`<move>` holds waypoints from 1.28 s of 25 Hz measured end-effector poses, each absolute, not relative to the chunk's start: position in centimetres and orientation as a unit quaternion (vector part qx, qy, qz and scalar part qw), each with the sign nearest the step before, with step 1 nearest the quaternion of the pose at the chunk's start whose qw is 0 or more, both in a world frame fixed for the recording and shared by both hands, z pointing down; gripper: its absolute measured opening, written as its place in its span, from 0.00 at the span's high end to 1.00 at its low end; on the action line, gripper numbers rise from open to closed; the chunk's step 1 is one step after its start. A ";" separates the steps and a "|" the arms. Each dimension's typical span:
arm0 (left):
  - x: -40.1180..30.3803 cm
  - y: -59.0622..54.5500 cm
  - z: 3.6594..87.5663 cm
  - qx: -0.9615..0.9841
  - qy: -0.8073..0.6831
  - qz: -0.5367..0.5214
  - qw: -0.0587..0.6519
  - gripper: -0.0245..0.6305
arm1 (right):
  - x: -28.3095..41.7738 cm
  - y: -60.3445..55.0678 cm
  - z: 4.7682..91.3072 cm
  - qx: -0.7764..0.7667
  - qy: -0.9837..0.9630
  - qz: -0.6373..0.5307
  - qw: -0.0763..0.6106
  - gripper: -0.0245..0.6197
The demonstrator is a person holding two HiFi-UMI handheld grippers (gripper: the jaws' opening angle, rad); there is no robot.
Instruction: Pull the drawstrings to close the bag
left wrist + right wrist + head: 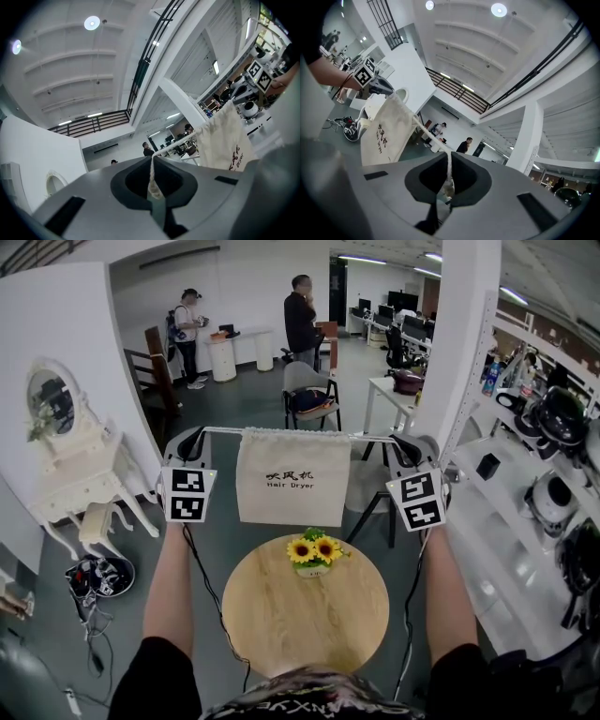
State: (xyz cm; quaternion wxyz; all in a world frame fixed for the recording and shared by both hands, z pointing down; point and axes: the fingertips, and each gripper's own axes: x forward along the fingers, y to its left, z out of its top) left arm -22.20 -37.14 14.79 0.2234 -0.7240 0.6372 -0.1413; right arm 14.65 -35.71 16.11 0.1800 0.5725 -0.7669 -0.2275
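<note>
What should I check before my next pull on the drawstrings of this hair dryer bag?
1. Left gripper shut on the left drawstring: ok.
2. Right gripper shut on the right drawstring: ok.
3. Both strings taut and roughly level: ok.
4. Bag hanging between the grippers, off the table: ok.
5. Bag mouth fully cinched: cannot tell; the top edge looks gathered but about as wide as the bag.
6. Sunflower pot apart from the bag: ok, a gap shows in the head view.
</note>
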 end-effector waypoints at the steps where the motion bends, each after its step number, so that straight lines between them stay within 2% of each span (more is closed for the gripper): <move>1: -22.2 -37.2 14.7 -0.724 0.637 -0.141 0.223 0.93 | 14.8 -35.8 16.1 0.573 -0.768 -0.226 0.178 0.96; 32: -24.3 -37.6 14.3 -0.719 0.653 -0.132 0.198 0.93 | 17.5 -36.3 16.4 0.582 -0.789 -0.158 0.121 0.96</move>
